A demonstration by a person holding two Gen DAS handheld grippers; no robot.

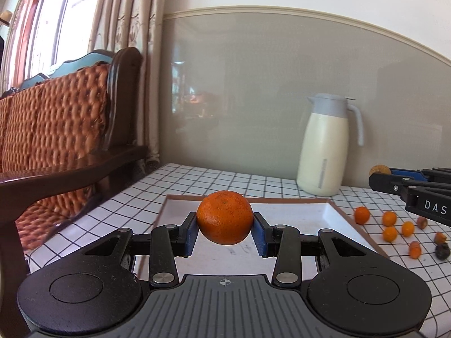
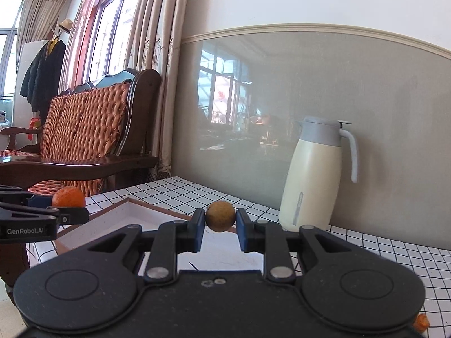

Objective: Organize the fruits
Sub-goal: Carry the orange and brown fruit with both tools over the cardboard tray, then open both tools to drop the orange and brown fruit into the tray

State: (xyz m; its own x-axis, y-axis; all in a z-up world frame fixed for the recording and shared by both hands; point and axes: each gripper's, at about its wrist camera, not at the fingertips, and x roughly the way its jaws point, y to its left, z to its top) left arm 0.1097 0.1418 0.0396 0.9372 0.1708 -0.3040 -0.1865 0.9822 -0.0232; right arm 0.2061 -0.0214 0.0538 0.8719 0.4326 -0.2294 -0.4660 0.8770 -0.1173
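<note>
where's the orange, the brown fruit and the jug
orange (image 1: 224, 217): left wrist view, front skin
brown fruit (image 2: 220, 215): right wrist view, middle of skin
jug (image 1: 322, 152): left wrist view, cream body

A home living room: cushioned wooden sofa (image 2: 84, 129), curtains (image 2: 166, 64) (floor-length), coat rack (image 2: 48, 64).

The round orange mandarin (image 1: 224, 217) has dimpled, slightly glossy peel. The small brownish-yellow round fruit (image 2: 220, 215) looks matt and rough. The cream jug with grey plastic lid (image 1: 324, 146) is smooth, satin. The white shallow tray (image 1: 296, 211) looks matt, its brown rim cardboard-like. The dark wooden sofa frame (image 1: 124, 90) is polished, its orange quilted cushion (image 1: 56, 118) sheeny cloth.
</note>
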